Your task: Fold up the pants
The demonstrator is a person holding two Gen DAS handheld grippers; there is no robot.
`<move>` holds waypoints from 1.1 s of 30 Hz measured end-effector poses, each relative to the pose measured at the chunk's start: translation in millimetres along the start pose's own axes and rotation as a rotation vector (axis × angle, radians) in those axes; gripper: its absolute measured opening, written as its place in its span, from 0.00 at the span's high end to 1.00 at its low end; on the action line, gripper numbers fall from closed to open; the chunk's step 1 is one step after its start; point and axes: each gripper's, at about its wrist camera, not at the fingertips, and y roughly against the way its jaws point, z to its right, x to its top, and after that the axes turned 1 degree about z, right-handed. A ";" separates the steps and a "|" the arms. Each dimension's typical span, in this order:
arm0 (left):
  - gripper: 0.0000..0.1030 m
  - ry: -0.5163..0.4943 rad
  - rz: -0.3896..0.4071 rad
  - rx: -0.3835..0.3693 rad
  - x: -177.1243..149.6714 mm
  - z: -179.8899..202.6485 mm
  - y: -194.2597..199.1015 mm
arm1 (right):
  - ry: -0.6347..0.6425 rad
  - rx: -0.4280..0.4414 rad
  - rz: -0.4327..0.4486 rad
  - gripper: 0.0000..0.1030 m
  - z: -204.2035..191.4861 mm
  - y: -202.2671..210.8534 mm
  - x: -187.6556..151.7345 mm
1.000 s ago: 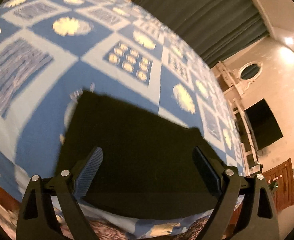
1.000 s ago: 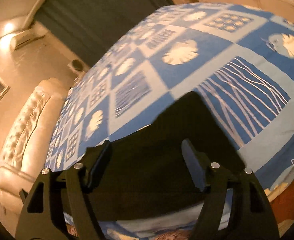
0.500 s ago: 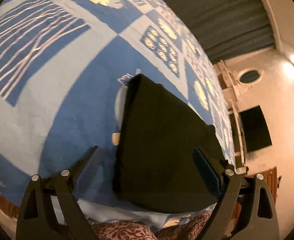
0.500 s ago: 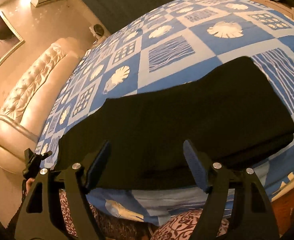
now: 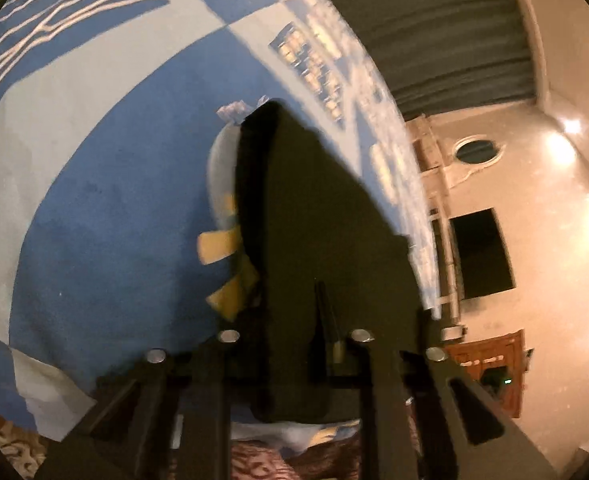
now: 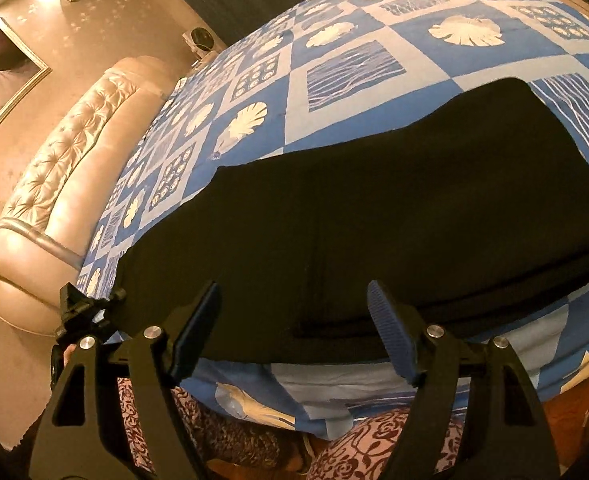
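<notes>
Black pants lie flat as a long folded band across the blue patterned bed. In the left wrist view I look along the pants from one narrow end. My left gripper is closing there, its jaws nearly together with the pants' end edge pinched between them. From the right wrist view that same left gripper shows at the band's left end. My right gripper hangs open over the pants' near long edge, with black cloth below and between its blue pads, which do not press on it.
The bed cover has blue and white squares and drops off at the near edge. A padded headboard stands at the left. Dark curtains and a wall screen lie beyond. A person's patterned trouser legs are just below.
My left gripper sank to the pants' end and its jaws went from wide apart to nearly together on the cloth. The right gripper slid sideways along the pants and stayed open.
</notes>
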 end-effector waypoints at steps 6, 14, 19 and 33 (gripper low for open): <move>0.85 -0.046 0.033 -0.003 4.1 24.2 7.6 | -0.046 0.002 0.011 0.27 9.4 2.4 3.3; 0.85 -0.212 0.087 -0.155 -3.5 129.0 21.2 | -0.072 -0.017 0.051 0.27 18.8 9.9 9.6; 0.85 -0.340 0.035 -0.206 -20.1 214.0 -11.3 | -0.114 -0.012 0.080 0.27 28.0 16.9 13.8; 0.85 -0.560 -0.243 -0.181 -120.6 345.9 -207.7 | -0.303 -0.041 0.238 0.27 79.3 54.0 31.6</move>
